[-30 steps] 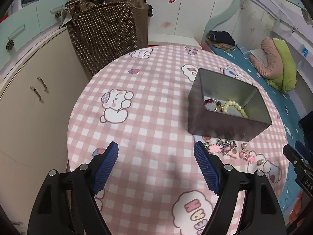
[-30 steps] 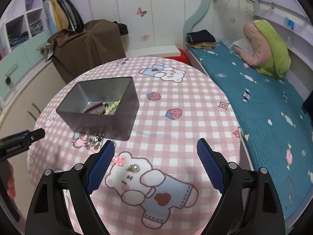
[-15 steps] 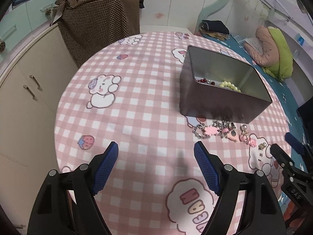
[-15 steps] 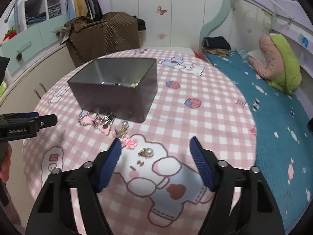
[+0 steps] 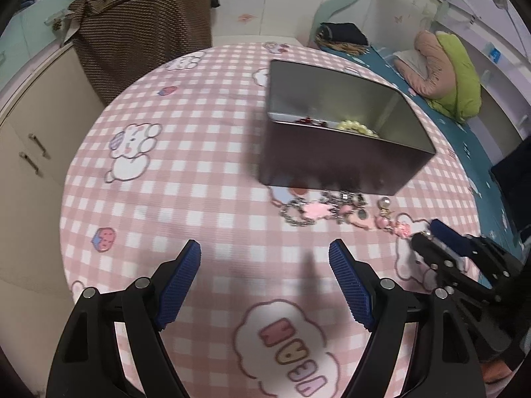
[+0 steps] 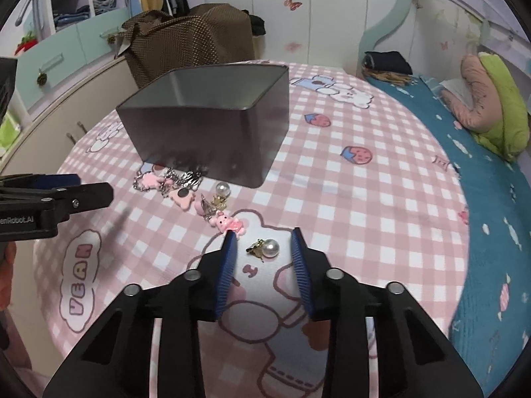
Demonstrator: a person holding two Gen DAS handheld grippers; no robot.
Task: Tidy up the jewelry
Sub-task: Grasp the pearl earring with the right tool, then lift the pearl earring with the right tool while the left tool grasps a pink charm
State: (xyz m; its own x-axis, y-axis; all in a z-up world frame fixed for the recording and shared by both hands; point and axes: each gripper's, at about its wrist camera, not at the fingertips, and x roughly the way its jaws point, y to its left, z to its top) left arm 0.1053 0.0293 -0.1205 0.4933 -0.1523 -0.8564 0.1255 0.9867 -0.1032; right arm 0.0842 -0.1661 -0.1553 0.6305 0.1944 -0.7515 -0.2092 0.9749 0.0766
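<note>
A grey metal tin (image 5: 335,162) (image 6: 212,139) stands on the pink checked table and holds red beads and a pale green bead bracelet (image 5: 356,127). Loose jewelry lies in front of it: a chain with pink charms (image 6: 166,182) (image 5: 312,210), a pearl earring (image 6: 222,188) and a pink bunny charm (image 6: 229,224). My right gripper (image 6: 264,242) is low over the table, partly closed, its jaws on either side of a pearl-and-gold earring (image 6: 265,248) without touching it. My left gripper (image 5: 265,253) is open and empty, over bare cloth left of the jewelry.
The round table's edge (image 6: 458,179) drops to a teal bed with a pink and green pillow (image 6: 491,112) on the right. A brown dotted bag (image 5: 142,30) and cream cabinets (image 5: 30,152) stand behind and left.
My right gripper has come down and forward to the pearl-and-gold earring and its jaws have narrowed around it. My left gripper has drawn back and lower, still open.
</note>
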